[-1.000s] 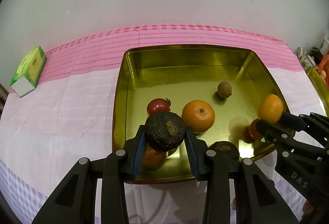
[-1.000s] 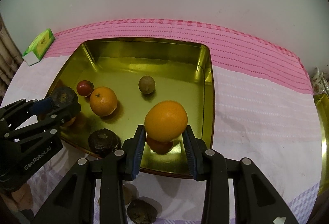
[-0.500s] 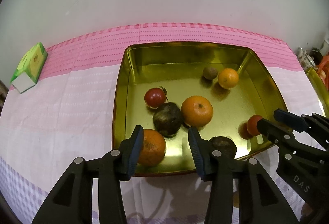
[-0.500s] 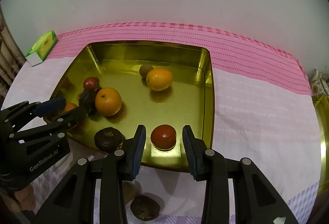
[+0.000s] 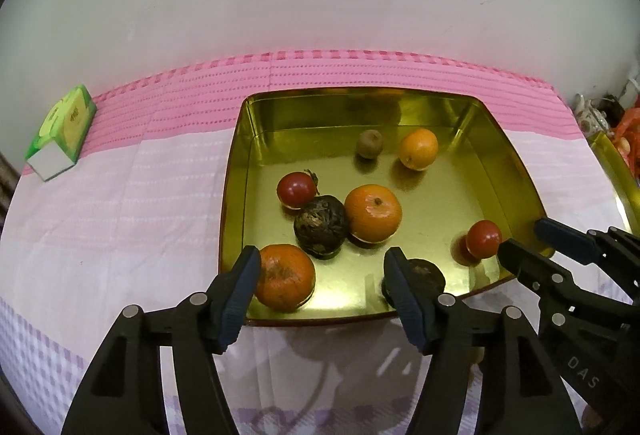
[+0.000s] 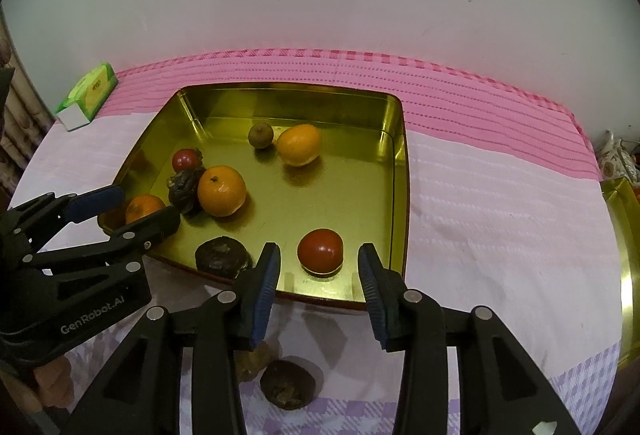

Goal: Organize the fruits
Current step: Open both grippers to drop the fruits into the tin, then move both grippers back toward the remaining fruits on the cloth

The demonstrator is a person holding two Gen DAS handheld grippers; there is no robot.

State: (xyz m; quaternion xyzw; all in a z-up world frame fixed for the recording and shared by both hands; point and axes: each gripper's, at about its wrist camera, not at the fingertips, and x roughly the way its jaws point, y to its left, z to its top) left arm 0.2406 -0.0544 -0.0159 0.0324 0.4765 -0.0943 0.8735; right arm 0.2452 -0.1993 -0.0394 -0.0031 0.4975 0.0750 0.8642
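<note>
A gold tray (image 5: 516,175) (image 6: 400,171) holds several fruits: a dark wrinkled fruit (image 5: 321,226) (image 6: 183,186) between a red tomato (image 5: 297,189) (image 6: 185,160) and an orange (image 5: 373,213) (image 6: 221,190), a yellow-orange fruit (image 5: 419,148) (image 6: 299,144) beside a small brown fruit (image 5: 370,143) (image 6: 261,134), another orange (image 5: 285,276) (image 6: 143,208), another dark fruit (image 5: 426,271) (image 6: 221,256) and a second tomato (image 5: 483,239) (image 6: 320,250). My left gripper (image 5: 322,291) (image 6: 132,205) is open and empty over the tray's near edge. My right gripper (image 6: 319,277) (image 5: 534,241) is open and empty.
A green and white box (image 5: 62,131) (image 6: 89,95) lies at the far left on the pink and white cloth. Another dark fruit (image 6: 290,383) and a brown one (image 6: 256,355) lie on the cloth under my right gripper. A second gold tray (image 6: 624,275) edges in at right.
Both grippers opened. The dark fruit dropped from my left gripper into the tray. The yellow-orange fruit left my right gripper and rolled to the far side. Both grippers pulled back.
</note>
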